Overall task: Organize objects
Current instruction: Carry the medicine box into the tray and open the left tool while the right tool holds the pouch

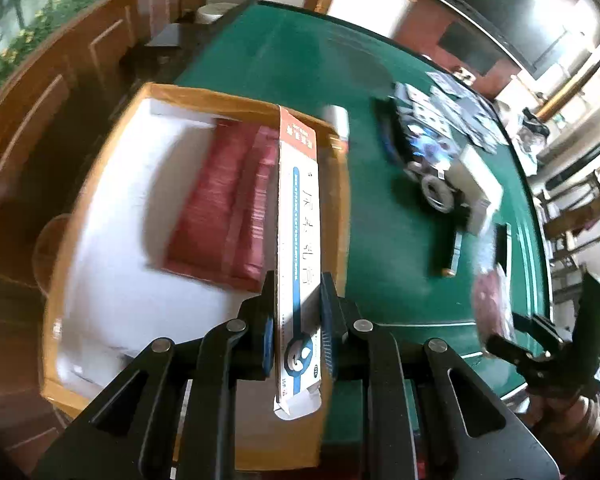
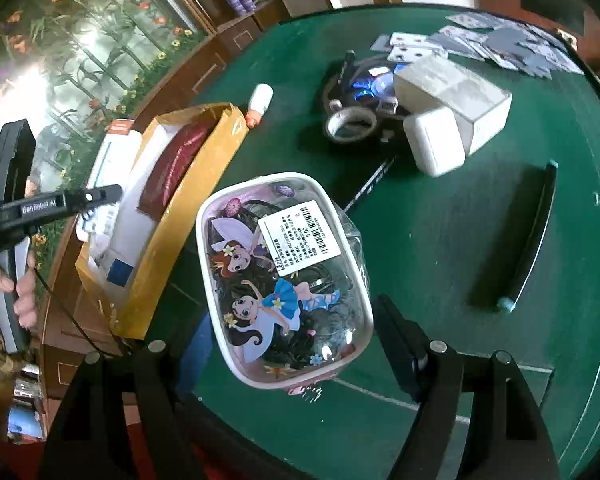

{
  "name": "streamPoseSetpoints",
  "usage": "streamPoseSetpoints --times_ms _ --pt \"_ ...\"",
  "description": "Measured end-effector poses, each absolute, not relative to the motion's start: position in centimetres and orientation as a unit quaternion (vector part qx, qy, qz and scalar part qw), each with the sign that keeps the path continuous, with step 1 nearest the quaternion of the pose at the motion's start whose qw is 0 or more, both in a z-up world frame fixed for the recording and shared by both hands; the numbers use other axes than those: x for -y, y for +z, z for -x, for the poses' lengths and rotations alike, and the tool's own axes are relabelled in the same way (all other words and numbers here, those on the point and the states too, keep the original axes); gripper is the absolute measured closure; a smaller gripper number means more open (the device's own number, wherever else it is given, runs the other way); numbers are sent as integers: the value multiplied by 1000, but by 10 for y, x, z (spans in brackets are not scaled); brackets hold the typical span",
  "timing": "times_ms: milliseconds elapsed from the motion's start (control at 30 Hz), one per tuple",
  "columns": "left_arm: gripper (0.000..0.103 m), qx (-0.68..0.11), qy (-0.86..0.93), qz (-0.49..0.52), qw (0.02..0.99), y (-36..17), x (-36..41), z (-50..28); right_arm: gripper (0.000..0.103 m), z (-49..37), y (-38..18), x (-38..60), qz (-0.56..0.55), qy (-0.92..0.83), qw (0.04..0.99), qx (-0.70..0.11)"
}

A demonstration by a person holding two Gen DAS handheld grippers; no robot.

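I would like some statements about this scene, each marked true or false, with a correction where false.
1. The left gripper is shut on a long white carton. True.
2. The right gripper holds a roll of tape. False: it holds the clear cartoon pouch; the tape roll lies on the green table.
3. The cardboard box already holds a red item. True.
4. The playing cards lie inside the cardboard box. False: they are spread on the table.
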State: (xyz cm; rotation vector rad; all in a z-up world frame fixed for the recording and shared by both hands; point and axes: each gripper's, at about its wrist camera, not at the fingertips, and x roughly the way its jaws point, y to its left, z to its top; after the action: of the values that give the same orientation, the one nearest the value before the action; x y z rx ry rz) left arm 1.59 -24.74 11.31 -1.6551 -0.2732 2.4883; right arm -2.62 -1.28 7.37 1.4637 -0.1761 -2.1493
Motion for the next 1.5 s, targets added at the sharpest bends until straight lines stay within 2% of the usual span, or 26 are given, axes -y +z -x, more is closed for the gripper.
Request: streamPoseSetpoints --times_ms 300,533,1100,1500 --pt "85 84 821 565 7 100 310 10 27 24 71 23 -545 -794 260 72" --pt "85 45 806 590 -3 77 330 42 27 21 73 31 -544 -797 253 78" --pt "85 -20 785 617 59 43 302 84 27 10 77 51 -541 -807 215 92" --pt "85 -21 780 617 99 43 287 92 27 4 82 67 -531 -814 210 104"
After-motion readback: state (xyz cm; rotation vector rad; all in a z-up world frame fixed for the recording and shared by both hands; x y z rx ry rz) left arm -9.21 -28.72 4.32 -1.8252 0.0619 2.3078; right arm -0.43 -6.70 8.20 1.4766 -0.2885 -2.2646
